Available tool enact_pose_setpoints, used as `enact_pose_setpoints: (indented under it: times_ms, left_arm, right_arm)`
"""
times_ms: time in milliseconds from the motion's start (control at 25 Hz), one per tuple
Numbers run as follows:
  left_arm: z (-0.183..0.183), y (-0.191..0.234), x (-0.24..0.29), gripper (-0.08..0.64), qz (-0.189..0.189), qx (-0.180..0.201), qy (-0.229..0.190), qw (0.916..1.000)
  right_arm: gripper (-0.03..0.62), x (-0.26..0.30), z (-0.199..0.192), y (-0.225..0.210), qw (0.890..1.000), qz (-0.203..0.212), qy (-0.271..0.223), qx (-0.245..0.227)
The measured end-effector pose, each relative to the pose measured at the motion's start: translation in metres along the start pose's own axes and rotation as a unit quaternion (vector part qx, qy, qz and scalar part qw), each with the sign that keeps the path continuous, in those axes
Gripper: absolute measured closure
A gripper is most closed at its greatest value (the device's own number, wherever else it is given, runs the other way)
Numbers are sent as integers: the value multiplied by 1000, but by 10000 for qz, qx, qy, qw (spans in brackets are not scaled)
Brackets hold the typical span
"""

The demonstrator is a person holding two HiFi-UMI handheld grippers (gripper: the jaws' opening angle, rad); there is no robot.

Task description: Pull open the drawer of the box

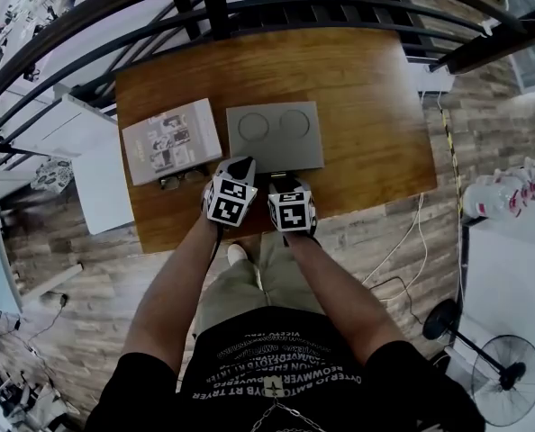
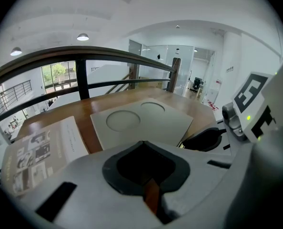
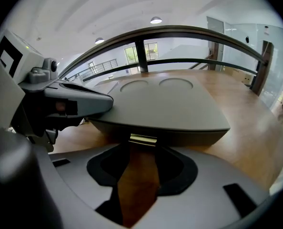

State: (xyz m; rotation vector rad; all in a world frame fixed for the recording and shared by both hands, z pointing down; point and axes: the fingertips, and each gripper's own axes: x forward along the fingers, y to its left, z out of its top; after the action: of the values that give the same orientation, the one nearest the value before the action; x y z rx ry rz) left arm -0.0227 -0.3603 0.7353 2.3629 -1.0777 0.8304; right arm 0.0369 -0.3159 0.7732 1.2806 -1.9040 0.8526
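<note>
A flat grey box [image 1: 275, 133] with two round recesses in its lid lies on the wooden table [image 1: 367, 115]. In the right gripper view a small brass drawer pull [image 3: 142, 139] shows on the box's [image 3: 165, 104] front face. My right gripper [image 3: 142, 146] is open, and the pull sits right at the mouth of the gap between its fingertips. The drawer looks closed. My left gripper [image 2: 141, 143] is shut on nothing. It hovers at the box's [image 2: 141, 120] near left corner, where it shows as the left gripper [image 3: 70, 104] in the right gripper view. From the head view, both the left gripper [image 1: 236, 174] and the right gripper [image 1: 283, 184] are at the box's near edge.
A white printed booklet or carton [image 1: 171, 140] lies left of the box, with a pair of glasses [image 1: 182, 178] in front of it. A dark railing [image 1: 276, 7] runs behind the table. The table's near edge is right under my hands.
</note>
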Motion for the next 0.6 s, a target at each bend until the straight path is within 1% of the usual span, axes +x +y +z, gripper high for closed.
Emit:
enact_pose_setpoints:
  times_ms: [240,360,600]
  left_arm:
    - [1,1,1,560,-25,117,-7,9999]
    - [0,-1,1,560,-46,169,-26,9998]
    - [0,0,-1,560,-102,84,14,9999]
  right_arm:
    - [430,1,-2,0,9998,-43,-50,-191]
    - [431,-3,-7,3,9999,-41,-25,-162]
    - [431,-4,-9,4,9997,-52,-110,-200]
